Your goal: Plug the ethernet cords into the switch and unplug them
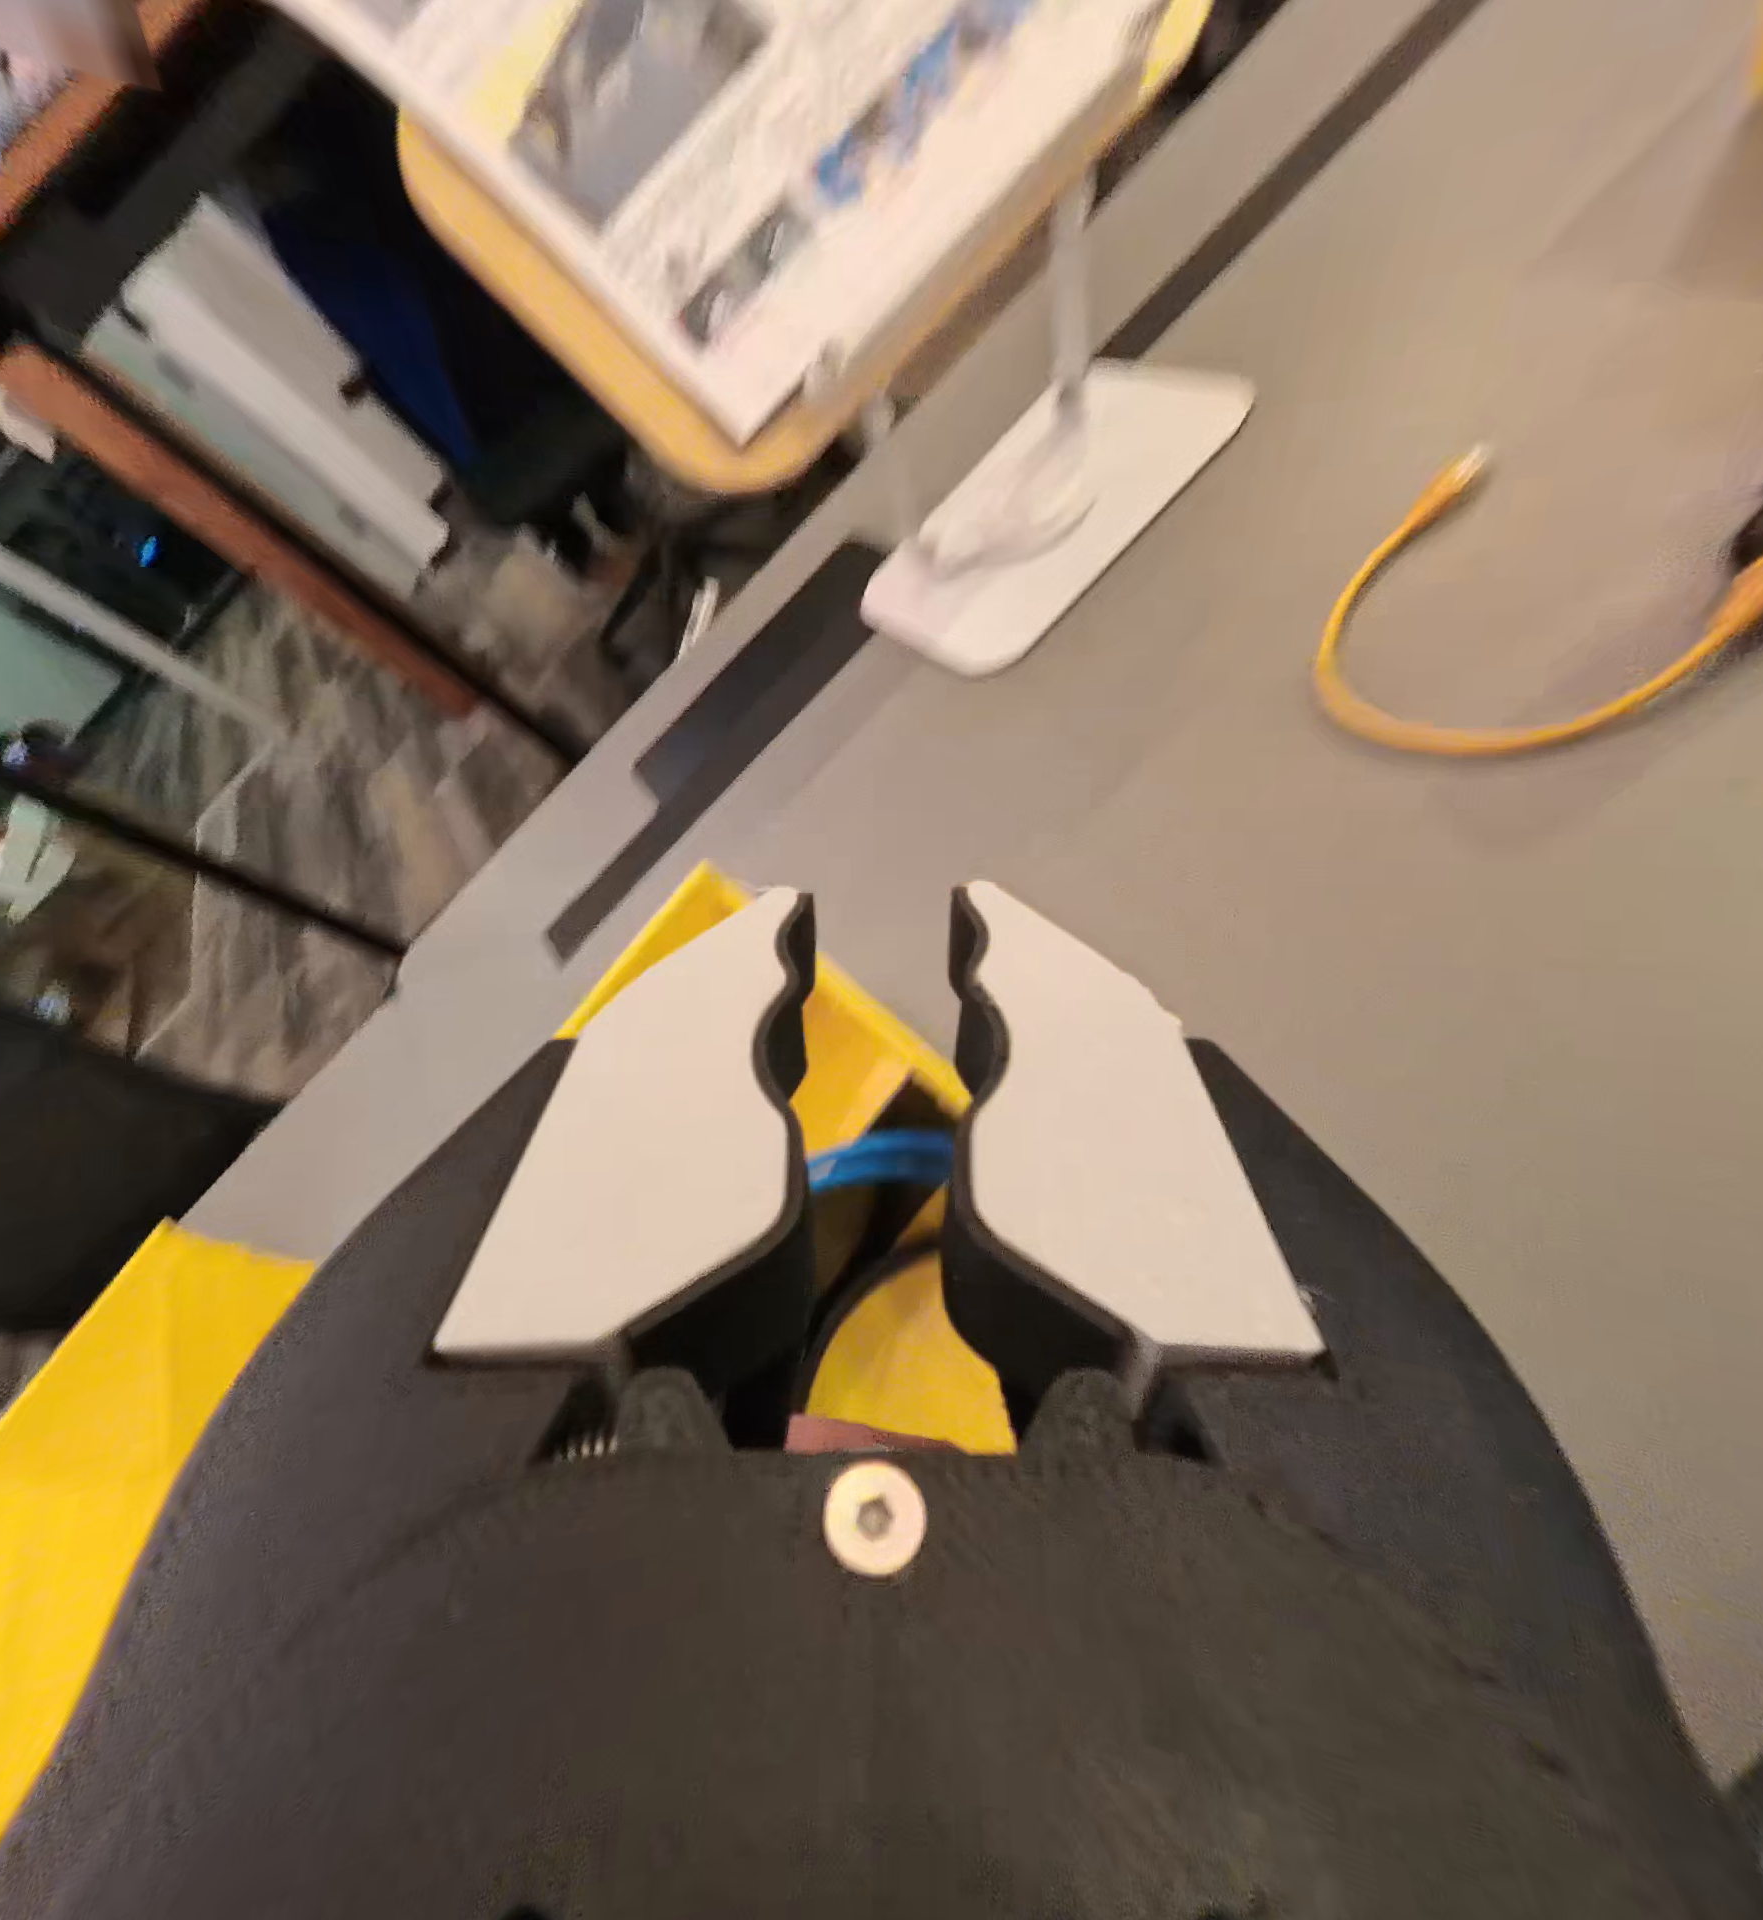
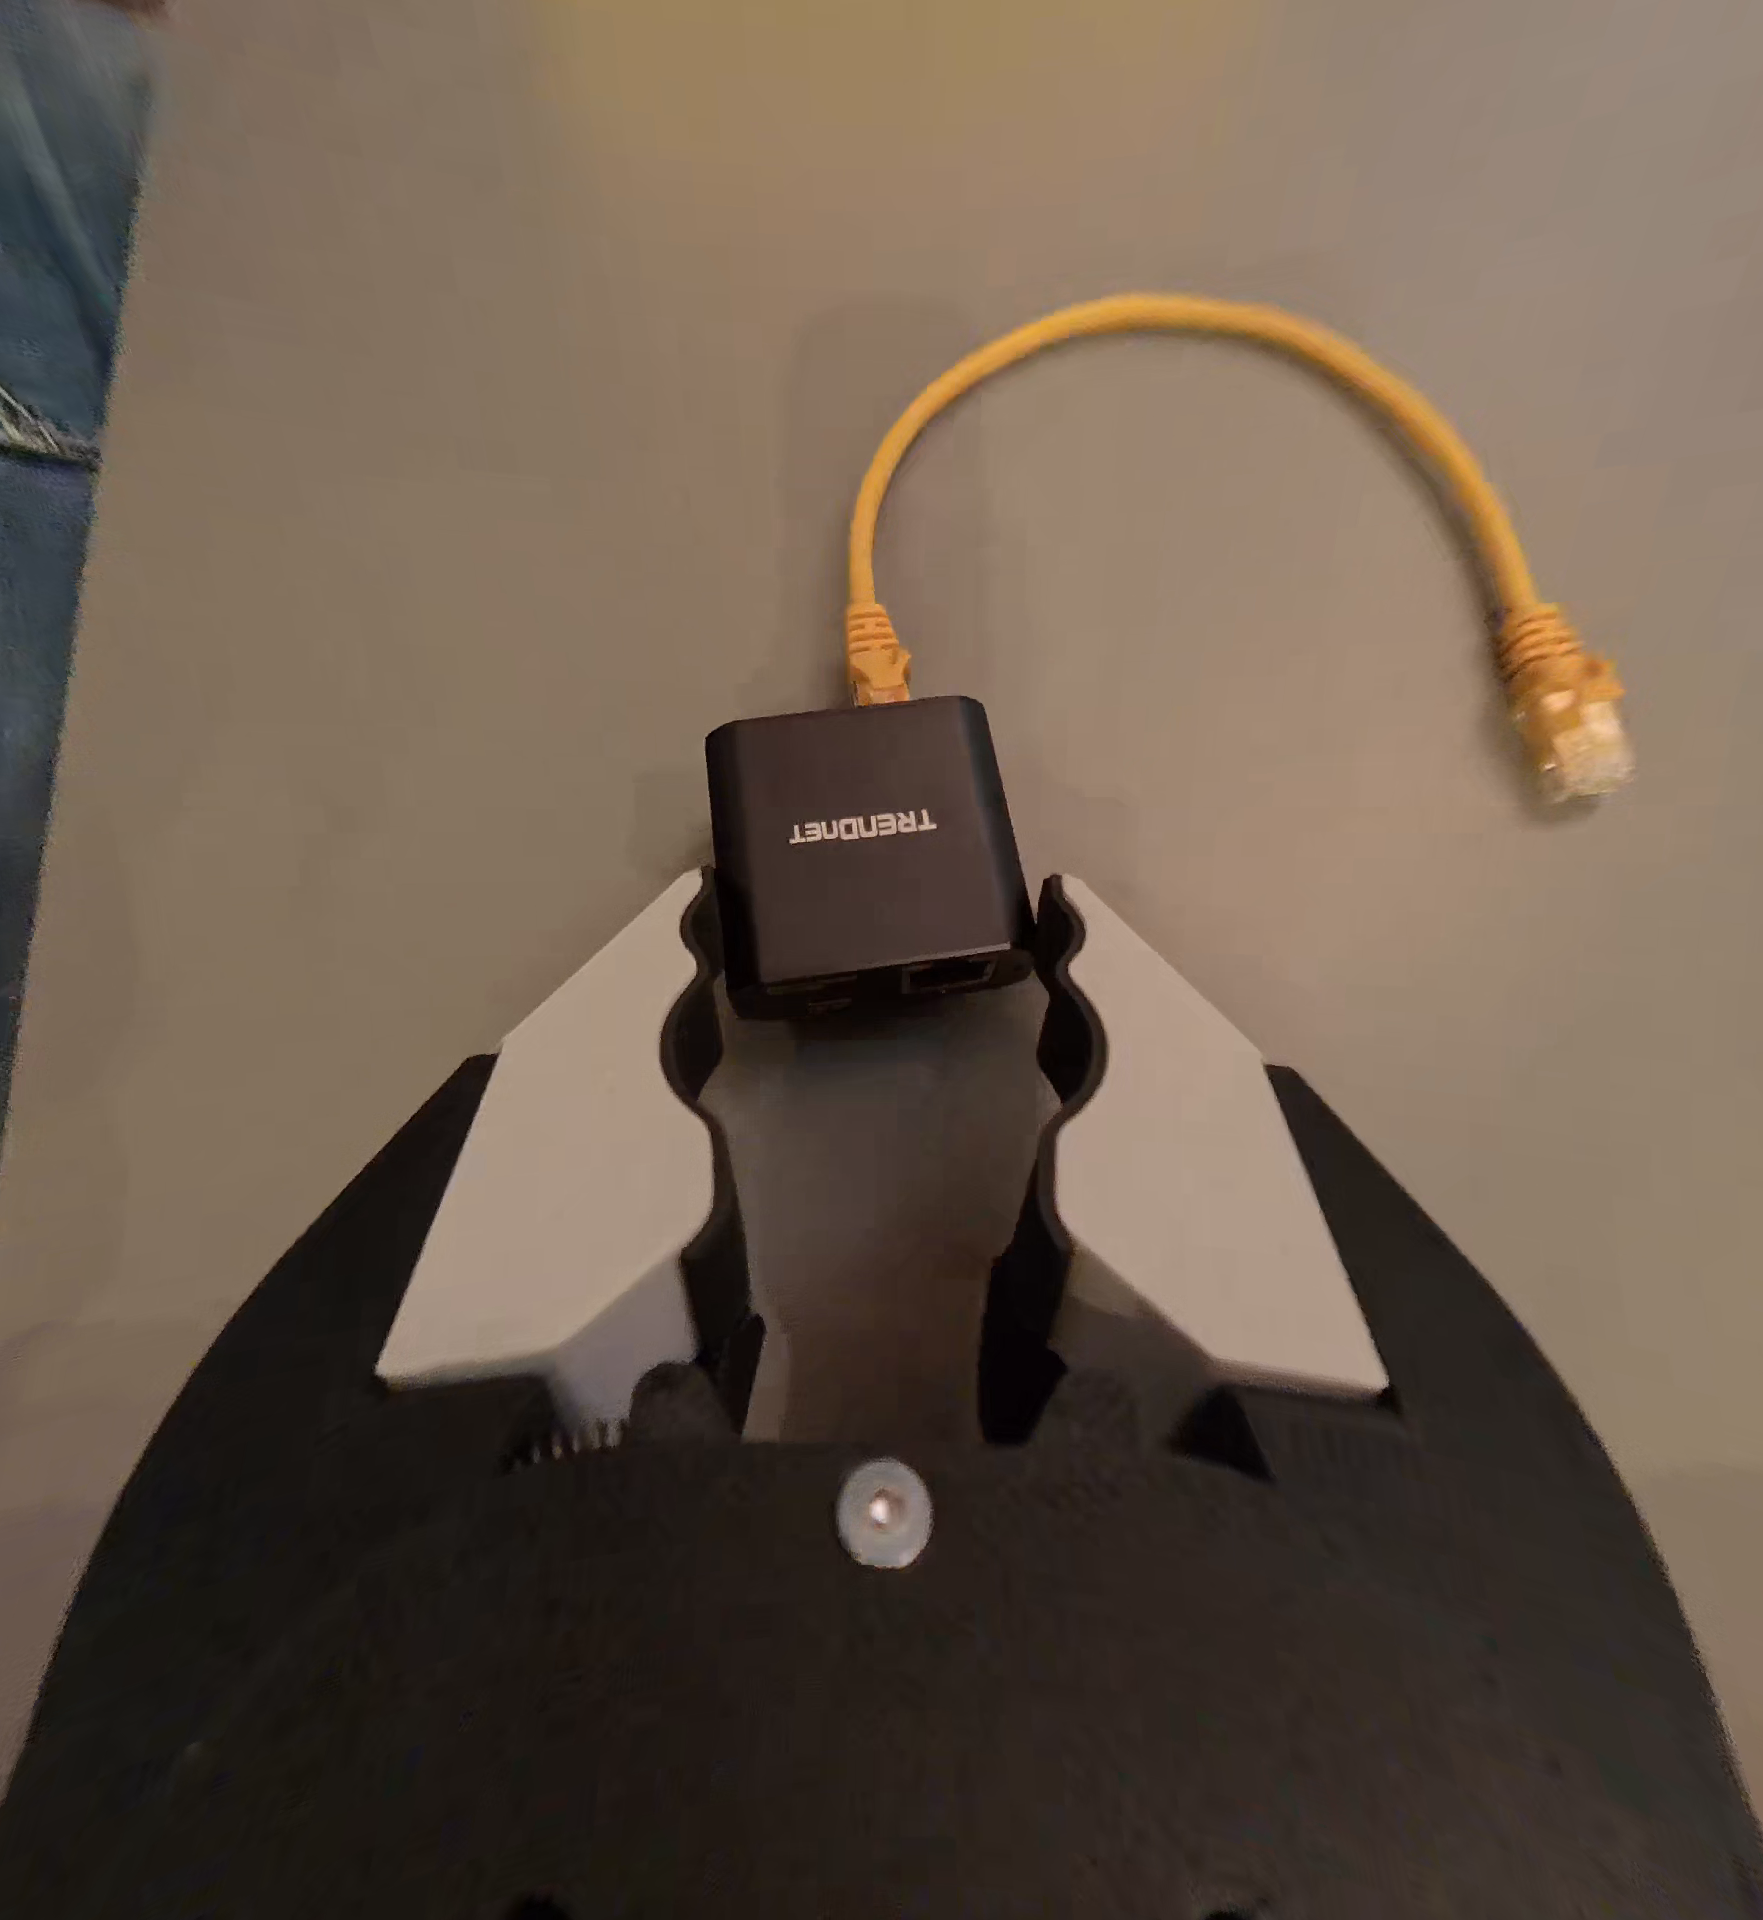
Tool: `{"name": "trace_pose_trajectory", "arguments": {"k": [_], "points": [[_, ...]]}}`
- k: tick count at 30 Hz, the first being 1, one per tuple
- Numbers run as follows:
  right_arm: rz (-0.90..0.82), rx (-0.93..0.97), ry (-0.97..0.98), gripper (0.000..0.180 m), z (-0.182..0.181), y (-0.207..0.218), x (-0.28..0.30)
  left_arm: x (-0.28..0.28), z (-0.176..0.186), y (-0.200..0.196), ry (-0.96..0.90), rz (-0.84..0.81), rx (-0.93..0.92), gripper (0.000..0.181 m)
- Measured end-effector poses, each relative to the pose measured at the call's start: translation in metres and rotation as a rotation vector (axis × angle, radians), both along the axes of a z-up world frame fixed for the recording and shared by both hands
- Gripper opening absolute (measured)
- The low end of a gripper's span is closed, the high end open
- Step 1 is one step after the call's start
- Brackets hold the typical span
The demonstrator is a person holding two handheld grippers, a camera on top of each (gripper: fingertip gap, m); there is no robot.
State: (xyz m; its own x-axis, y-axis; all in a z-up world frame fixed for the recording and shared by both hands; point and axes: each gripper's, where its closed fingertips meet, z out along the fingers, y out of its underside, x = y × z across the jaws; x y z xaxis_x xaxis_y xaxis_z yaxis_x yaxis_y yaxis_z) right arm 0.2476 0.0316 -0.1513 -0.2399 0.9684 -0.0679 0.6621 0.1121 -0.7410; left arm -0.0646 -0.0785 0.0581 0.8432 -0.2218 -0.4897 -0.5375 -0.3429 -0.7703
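**Q:** Left wrist view — what is shown, from left to right?

**A:** A yellow bin [image 1: 861, 1049] holding a blue cord [image 1: 877, 1158] is seen beneath the left gripper [image 1: 882, 935], whose jaws are parted and empty; the yellow cord [image 1: 1459, 717] is seen far right, blurred.

**Q:** And how far has the task advanced?

**A:** One plug of the yellow cord is seated in the switch [image 2: 856, 842], which is bracketed loosely by the parted right gripper [image 2: 872, 904]; contact cannot be confirmed. The free plug [image 2: 1573, 738] lies apart. The two near ports remain empty, and the blue cord is mostly hidden.
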Motion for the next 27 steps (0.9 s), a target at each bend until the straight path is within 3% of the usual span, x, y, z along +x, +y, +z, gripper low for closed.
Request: {"name": "trace_pose_trajectory", "arguments": {"k": [10, 18, 27], "points": [[0.033, 0.015, -0.023, 0.060, -0.004, -0.008, -0.004, -0.133, -0.081, -0.032, 0.133, 0.241, -0.360, 0.037], [0.041, 0.007, 0.044, 0.065, 0.007, -0.014, -0.003, -0.160, -0.136, -0.010, 0.109, 0.270, -0.507, 0.034], [0.047, -0.022, 0.116, 0.059, 0.021, -0.015, -0.003, -0.164, -0.137, -0.008, 0.065, 0.244, -0.526, 0.010]]}}
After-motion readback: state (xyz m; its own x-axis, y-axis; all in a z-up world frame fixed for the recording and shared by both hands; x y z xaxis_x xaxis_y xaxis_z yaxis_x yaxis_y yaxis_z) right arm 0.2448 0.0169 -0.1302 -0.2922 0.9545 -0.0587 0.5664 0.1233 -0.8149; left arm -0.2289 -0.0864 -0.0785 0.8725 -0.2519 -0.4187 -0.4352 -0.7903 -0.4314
